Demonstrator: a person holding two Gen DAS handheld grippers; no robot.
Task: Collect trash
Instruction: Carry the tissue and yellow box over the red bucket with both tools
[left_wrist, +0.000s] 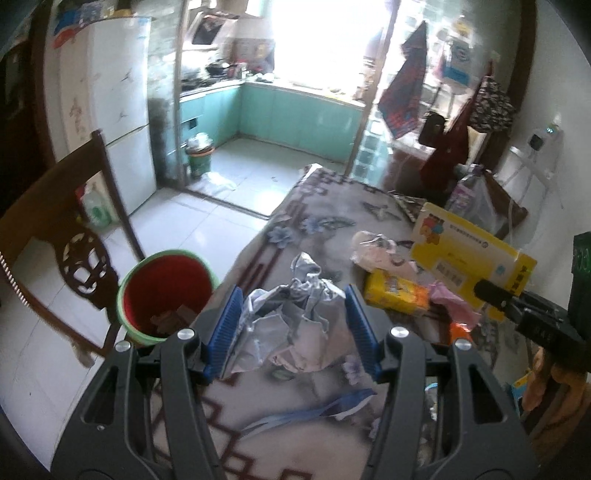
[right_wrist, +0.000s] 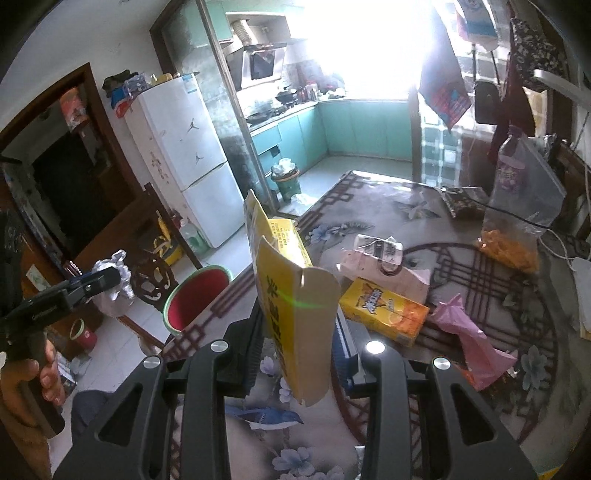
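The left claw grips a crumpled silver wrapper; the right claw pinches a flattened yellow box upright. Best to carry each fully over the red bin beside the desk before letting go. The wrapper looks light and springy, the box stiff.
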